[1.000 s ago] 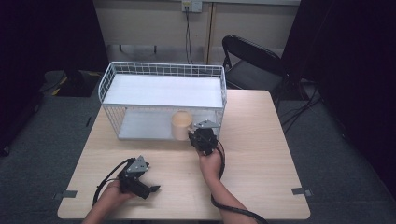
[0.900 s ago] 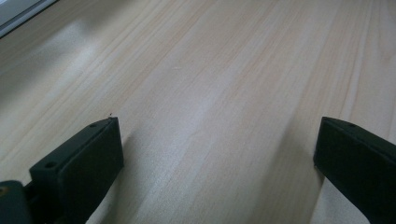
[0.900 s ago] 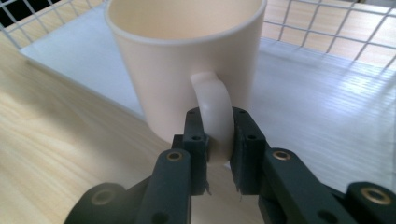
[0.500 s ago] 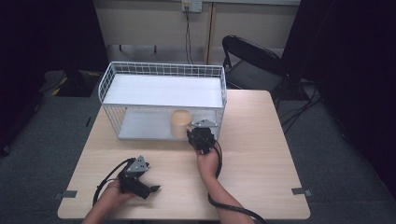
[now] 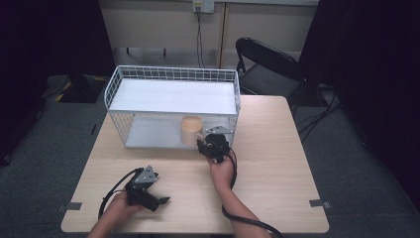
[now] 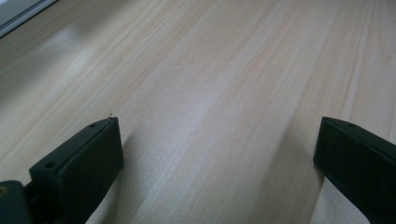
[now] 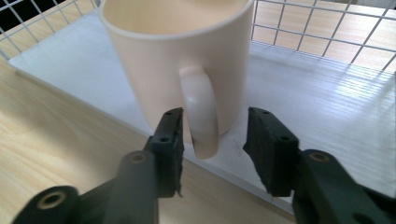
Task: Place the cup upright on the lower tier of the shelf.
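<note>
Two grippers at a pale wooden table [image 5: 277,148], taken left to right. Near left: left gripper [image 5: 157,201] low over bare wood in a hand [image 5: 119,208], cable looped beside it, jaws spread wide with nothing between them but tabletop [image 6: 210,93] in the left gripper view. Parked well apart from the work, probably to keep out of the way while the other hand acts.

Centre, toward the far side: white wire rack [image 5: 173,74] with two white shelves, lower shelf [image 7: 317,93] open to the near side. Cream mug [image 5: 191,130] upright at the near right edge of that lower shelf, handle [image 7: 200,107] turned outward toward the person, likely so as to offer a grip from the open front.

Right of centre: right gripper [image 5: 205,143] held level at the shelf's front edge by the right hand [image 5: 221,171]. Jaws released, one on either side of the handle, the left one close to or perhaps touching it, the right one clearly apart. Handle thus between the jaws but not clamped; mug body just beyond the fingertips, resting on the shelf. Judged a grasp about to close, or just let go; no telling which.
</note>
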Action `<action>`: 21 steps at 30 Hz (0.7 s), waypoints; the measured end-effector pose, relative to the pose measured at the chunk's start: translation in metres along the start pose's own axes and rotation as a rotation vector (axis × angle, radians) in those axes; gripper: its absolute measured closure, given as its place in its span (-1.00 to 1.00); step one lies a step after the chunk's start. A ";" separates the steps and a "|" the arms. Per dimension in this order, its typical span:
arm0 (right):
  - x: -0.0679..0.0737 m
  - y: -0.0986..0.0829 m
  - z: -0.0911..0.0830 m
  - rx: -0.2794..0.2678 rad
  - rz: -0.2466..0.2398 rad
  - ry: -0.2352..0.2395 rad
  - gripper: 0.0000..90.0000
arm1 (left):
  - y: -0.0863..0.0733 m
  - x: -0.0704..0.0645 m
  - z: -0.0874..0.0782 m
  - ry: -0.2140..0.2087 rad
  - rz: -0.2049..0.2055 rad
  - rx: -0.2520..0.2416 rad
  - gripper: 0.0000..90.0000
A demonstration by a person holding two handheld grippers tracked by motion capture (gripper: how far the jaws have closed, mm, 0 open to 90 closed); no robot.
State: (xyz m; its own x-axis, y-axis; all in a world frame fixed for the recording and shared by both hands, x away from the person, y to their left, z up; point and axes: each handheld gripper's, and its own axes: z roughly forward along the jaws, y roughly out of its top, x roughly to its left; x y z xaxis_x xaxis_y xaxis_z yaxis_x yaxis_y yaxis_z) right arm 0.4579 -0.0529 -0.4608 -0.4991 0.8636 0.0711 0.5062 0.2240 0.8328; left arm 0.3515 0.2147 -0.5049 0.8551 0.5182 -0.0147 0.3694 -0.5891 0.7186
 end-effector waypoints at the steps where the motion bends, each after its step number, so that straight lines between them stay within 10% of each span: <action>1: -0.001 0.000 -0.002 -0.001 -0.001 0.004 0.14 | 0.000 0.000 0.000 0.002 0.000 0.000 -0.98; 21: -0.006 -0.006 -0.030 0.004 -0.039 0.066 -0.43 | 0.000 0.000 0.000 0.003 -0.001 -0.001 -0.98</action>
State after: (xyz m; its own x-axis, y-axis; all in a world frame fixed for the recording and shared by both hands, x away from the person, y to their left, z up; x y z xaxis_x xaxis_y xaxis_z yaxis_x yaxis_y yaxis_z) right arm 0.4367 -0.0727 -0.4499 -0.5635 0.8227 0.0750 0.4887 0.2588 0.8332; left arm 0.3514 0.2147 -0.5049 0.8538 0.5204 -0.0136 0.3699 -0.5882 0.7192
